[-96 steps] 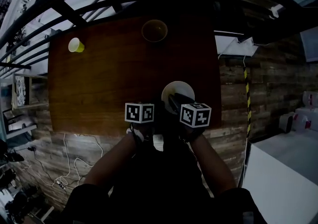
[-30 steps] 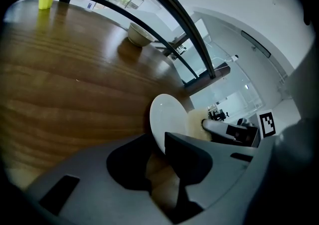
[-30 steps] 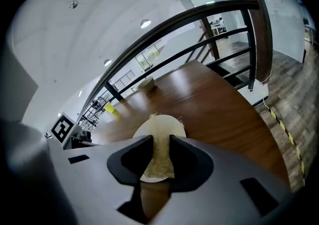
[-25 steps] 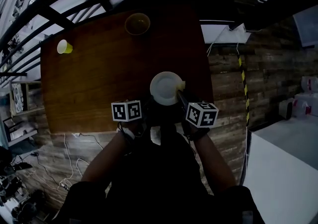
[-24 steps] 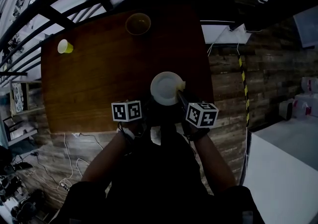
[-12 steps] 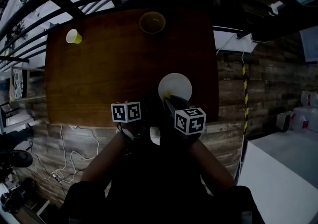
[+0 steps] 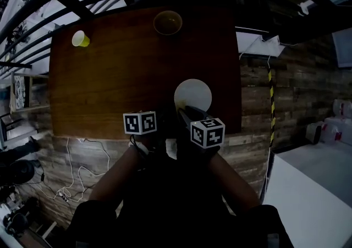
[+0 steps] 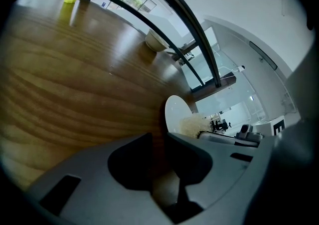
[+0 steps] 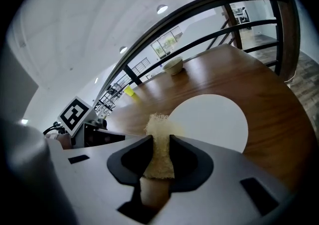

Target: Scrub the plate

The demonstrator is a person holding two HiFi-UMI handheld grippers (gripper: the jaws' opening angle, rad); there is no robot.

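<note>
at the rim of the plate (image 7: 193,92), sponge (image 9: 158,125) in right gripper (image 9: 160,141)

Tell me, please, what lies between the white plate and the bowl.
Nothing does: in the head view, only bare wooden table runs from the plate to the bowl.

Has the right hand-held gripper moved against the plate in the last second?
Yes. The right hand-held gripper went left across the plate, from its right edge to its near left edge.
</note>
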